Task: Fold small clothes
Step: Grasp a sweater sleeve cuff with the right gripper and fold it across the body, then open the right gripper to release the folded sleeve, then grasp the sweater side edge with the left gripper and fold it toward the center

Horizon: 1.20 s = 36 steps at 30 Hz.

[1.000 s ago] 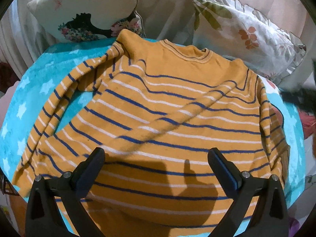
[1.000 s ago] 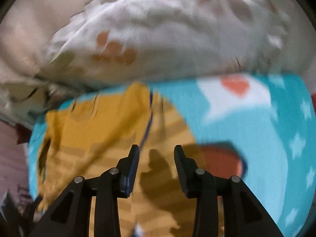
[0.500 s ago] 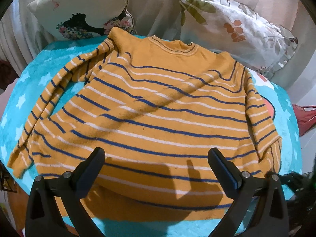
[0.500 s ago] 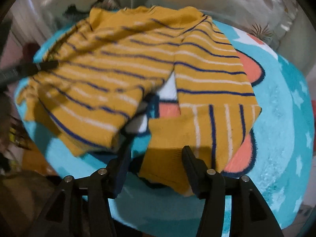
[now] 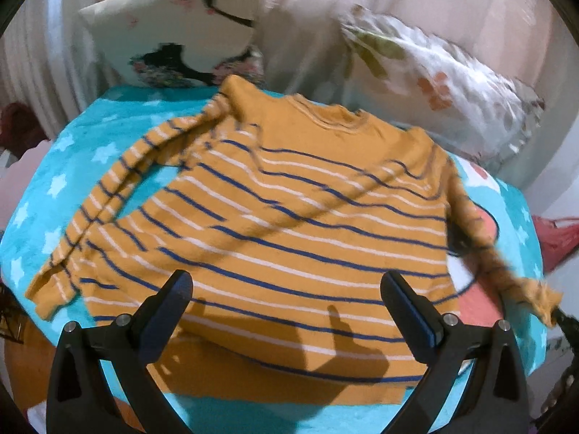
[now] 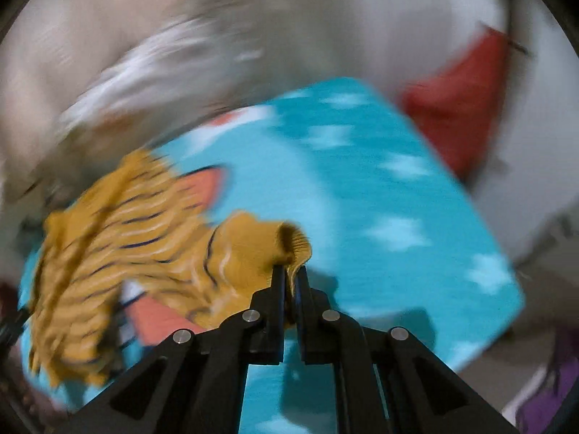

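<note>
1. The right gripper (image 6: 288,275) had its jaws clamped on the ribbed cuff (image 6: 293,242) of the sweater's right sleeve. Half a second before, those jaws stood apart just short of the same cuff as it lay flat, so the grasp had only just been made.

2. The left gripper (image 5: 286,311) hovered over the near hem with its jaws wide apart and nothing between them, much as in both earlier pictures.

3. The orange striped sweater (image 5: 289,224) lay spread face up on the turquoise star blanket (image 5: 68,166), collar at the far side and hem near. Its left sleeve (image 5: 108,195) trailed down along the left edge, untouched.

4. The right sleeve (image 5: 481,238) had changed most: earlier it lay flat beside the body, and now it was drawn out toward the right, lifted and taut, with its end at the right edge of the left wrist view.

5. Heavy blur in the right wrist view suggested a fast swing at that moment.

6. Judged from this, the first fold was starting: the gripped sleeve probably needed carrying left across the chest and laying flat. The body itself looked undisturbed, so the pull had not dragged it out of place.

7. Beyond the blanket stood two printed pillows (image 5: 434,86) against a pale curtain, and a red thing (image 6: 466,108) at the right.
</note>
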Each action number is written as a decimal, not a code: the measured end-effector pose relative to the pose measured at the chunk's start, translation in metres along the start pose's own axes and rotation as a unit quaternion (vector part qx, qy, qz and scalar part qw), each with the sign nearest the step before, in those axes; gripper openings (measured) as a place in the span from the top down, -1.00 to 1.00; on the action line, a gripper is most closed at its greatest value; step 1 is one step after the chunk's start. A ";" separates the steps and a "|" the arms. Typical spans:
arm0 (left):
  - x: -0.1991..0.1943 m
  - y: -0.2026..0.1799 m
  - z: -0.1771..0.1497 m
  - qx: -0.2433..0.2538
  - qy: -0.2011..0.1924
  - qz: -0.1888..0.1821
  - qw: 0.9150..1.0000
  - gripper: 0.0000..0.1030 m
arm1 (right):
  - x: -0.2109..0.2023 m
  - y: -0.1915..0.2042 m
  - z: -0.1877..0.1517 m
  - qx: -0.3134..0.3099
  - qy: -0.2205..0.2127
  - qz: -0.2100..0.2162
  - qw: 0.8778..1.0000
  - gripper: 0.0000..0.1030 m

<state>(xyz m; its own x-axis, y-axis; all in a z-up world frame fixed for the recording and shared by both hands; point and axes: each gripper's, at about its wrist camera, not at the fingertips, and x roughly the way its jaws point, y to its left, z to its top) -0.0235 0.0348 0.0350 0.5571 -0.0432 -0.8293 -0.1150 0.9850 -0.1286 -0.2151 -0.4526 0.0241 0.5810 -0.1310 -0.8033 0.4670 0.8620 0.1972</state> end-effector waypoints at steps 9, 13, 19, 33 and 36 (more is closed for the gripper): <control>-0.004 0.098 0.006 -0.094 -0.004 0.074 0.993 -1.00 | -0.008 -0.021 -0.004 0.030 0.009 -0.049 0.998 0.69; -0.005 0.132 0.009 -0.117 -0.008 0.090 0.989 -1.00 | -0.003 0.009 -0.002 0.004 0.007 0.002 1.000 0.21; -0.008 0.157 0.014 -0.104 -0.005 0.101 0.989 -1.00 | 0.036 0.108 -0.007 -0.109 0.024 0.040 0.993 -0.11; -0.002 0.237 0.027 -0.101 0.023 0.116 0.988 -1.00 | 0.099 0.191 -0.033 -0.179 0.097 0.017 0.979 0.83; 0.016 0.245 0.027 -0.082 0.044 0.092 0.991 -1.00 | 0.088 0.189 -0.046 -0.175 0.108 0.005 0.979 0.67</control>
<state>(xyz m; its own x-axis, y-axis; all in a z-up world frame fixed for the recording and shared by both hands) -0.0206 0.2804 0.0053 0.4410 0.1140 -0.8902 -0.3452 0.9372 -0.0510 -0.1066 -0.2784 -0.0352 0.4119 -0.0485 -0.9099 0.1828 0.9827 0.0303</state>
